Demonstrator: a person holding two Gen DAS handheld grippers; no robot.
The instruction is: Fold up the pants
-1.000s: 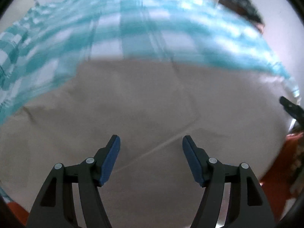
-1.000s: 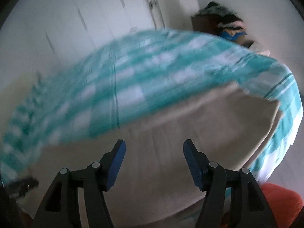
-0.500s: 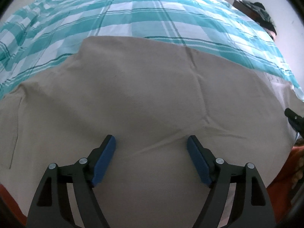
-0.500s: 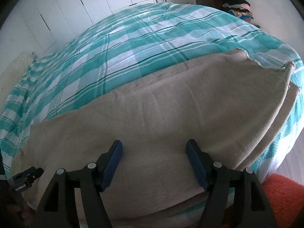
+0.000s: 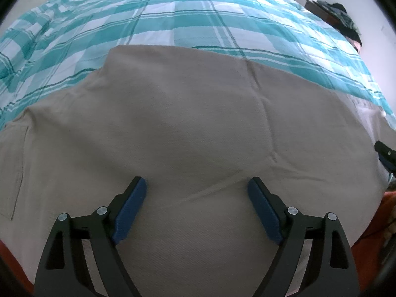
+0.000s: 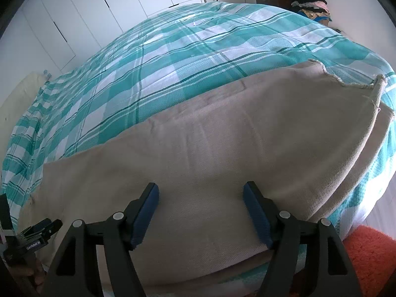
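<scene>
1. No container is showing in either view; the beige pants (image 5: 188, 128) are lying flat on a bed (image 5: 198, 19) covered in a teal-and-white checked spread, along its near edge.
2. In the right wrist view the pants are lying doubled, one layer on top of the other, with a frayed hem (image 6: 346, 84) reaching toward the bed's right edge.
3. White wardrobe doors (image 6: 104, 7) are standing beyond the bed's far edge, a pile of clothes (image 6: 309, 5) is sitting on dark furniture past the far right corner, and an orange rug (image 6: 371, 255) is lying on the floor by the near right corner. Nothing is lying on top of the pants.
4. The left gripper (image 5: 196, 198) is pointing down at the pants with its jaws opening wide; the cloth is lying below and between the blue pads, ungripped.
5. The right gripper (image 6: 200, 206) is holding its jaws apart over the pants' near edge, gripping nothing.
</scene>
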